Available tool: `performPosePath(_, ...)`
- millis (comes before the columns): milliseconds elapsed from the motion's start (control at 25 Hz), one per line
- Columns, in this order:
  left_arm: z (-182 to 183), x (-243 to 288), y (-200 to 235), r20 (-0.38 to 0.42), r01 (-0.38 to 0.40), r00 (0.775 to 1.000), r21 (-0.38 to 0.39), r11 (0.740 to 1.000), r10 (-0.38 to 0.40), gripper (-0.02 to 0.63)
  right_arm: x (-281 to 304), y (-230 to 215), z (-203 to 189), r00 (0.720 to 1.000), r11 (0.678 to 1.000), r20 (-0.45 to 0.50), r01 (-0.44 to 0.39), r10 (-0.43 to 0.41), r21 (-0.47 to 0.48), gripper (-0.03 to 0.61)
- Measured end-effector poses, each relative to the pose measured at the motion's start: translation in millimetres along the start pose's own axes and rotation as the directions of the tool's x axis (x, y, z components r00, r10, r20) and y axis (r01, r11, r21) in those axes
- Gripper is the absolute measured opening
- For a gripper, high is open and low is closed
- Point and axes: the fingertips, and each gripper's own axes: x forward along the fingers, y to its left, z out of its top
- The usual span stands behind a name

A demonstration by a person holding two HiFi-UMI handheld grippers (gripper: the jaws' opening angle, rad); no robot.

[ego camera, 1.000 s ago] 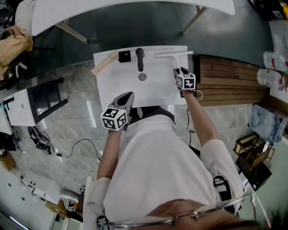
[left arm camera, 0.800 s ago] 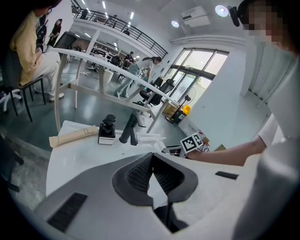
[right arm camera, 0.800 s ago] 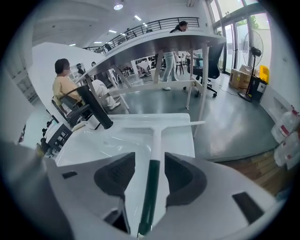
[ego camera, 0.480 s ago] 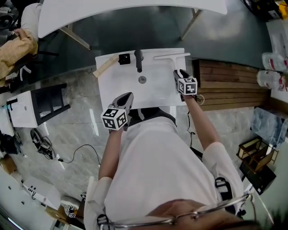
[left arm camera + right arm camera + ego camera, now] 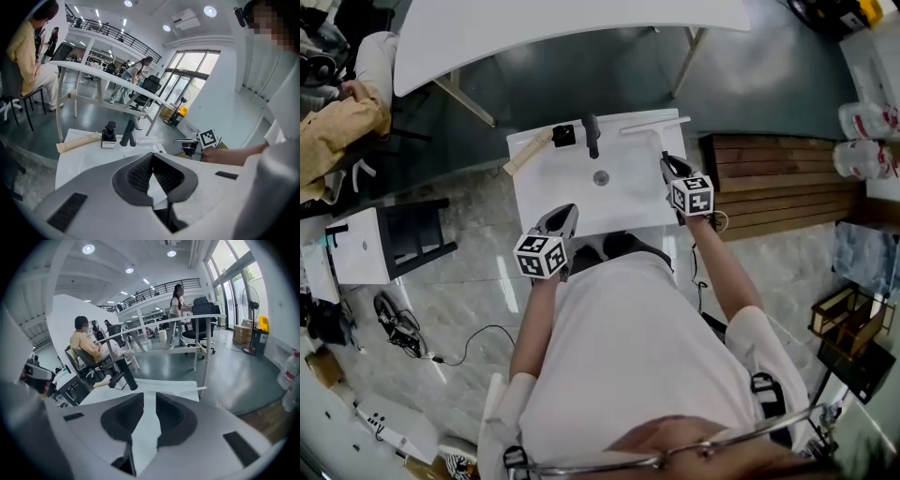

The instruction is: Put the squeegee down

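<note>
The right gripper (image 5: 150, 398) has just been closing its jaws; a narrow gap is left between the dark pads and nothing sits in it, so it grips nothing. In the head view the right gripper (image 5: 668, 165) hangs over the right edge of the white sink (image 5: 551, 192), its marker cube toward the person's wrist. The squeegee (image 5: 657, 126) lies apart from it on the sink's back rim. Its long blade runs along the far right edge and its handle points back toward the gripper without touching it. The left gripper (image 5: 151, 157) has its jaw tips pressed together with nothing between them. It is over the near left edge of the sink, well away from the squeegee. A black tap (image 5: 592, 136) stands at the middle of the back rim, above the round drain (image 5: 600, 177). Just left of the tap is a small black block (image 5: 563, 135), and beyond that a pale stick (image 5: 528, 150) lies slanted across the back left corner. Wooden slats (image 5: 778, 178) lie on the floor right of the sink. A white table (image 5: 562, 28) stands beyond it.
</note>
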Motion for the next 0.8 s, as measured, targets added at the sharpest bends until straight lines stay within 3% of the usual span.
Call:
performPosePath(280, -2.2, -28.5, 0.9, 0.044, 0.029, 0.999, 0.021, 0.999, -0.03, 0.003, -36.5, 51.1, 5.2, 0.998, 0.998, 0.036, -0.055, 0.056, -0.04, 0.024)
performPosePath(800, -29.0, -101.3, 19.1, 0.119, 0.047, 0.992, 0.02, 0.999, -0.049, 0.003, -97.3, 132.8, -4.9, 0.992, 0.997, 0.107, -0.06, 0.065, -0.04, 0.006)
